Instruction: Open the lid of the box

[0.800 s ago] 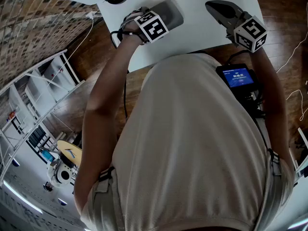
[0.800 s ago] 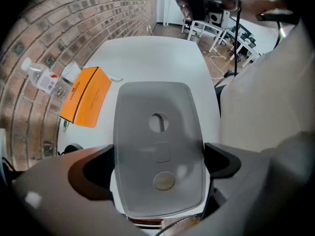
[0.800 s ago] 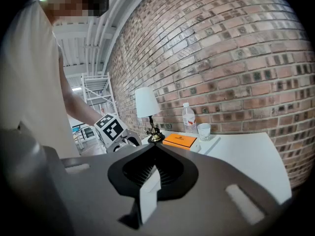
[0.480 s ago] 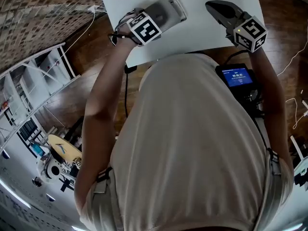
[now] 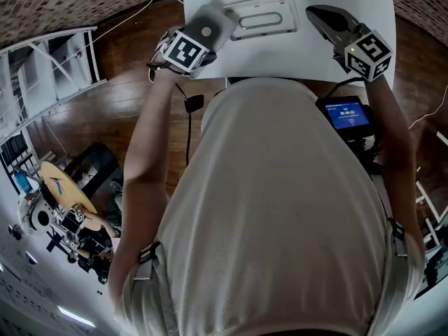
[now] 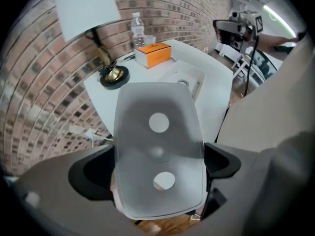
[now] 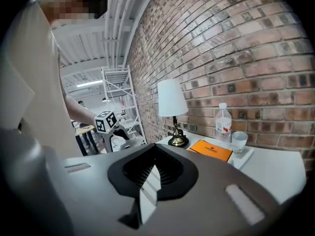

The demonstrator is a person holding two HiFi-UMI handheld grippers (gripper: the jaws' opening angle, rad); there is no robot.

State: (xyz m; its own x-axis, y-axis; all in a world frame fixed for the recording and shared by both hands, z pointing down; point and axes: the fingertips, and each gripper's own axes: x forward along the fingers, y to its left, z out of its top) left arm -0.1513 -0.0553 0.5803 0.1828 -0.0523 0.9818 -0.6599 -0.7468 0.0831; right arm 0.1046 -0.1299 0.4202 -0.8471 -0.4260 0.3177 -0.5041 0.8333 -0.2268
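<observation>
My left gripper (image 5: 198,38) is shut on the translucent grey lid (image 5: 209,24) and holds it in the air at the table's left edge. In the left gripper view the lid (image 6: 157,107), with two round holes, fills the gap between the wide-set jaws of that gripper (image 6: 157,170). The flat white box base (image 5: 262,16) lies uncovered on the white table (image 5: 294,54), to the right of the lid; it also shows beyond the lid as the box base (image 6: 186,80). My right gripper (image 5: 325,16) hovers shut and empty to the right of the base.
At the table's far side stand an orange box (image 6: 153,53), a lamp base (image 6: 114,75) and a water bottle (image 6: 138,27); a glass (image 7: 239,140) is beside the bottle. A device with a blue screen (image 5: 346,114) hangs at the person's right side. A brick wall runs behind the table.
The left gripper has lifted the grey lid off the box and carried it left, baring the white base. The right gripper has hardly moved.
</observation>
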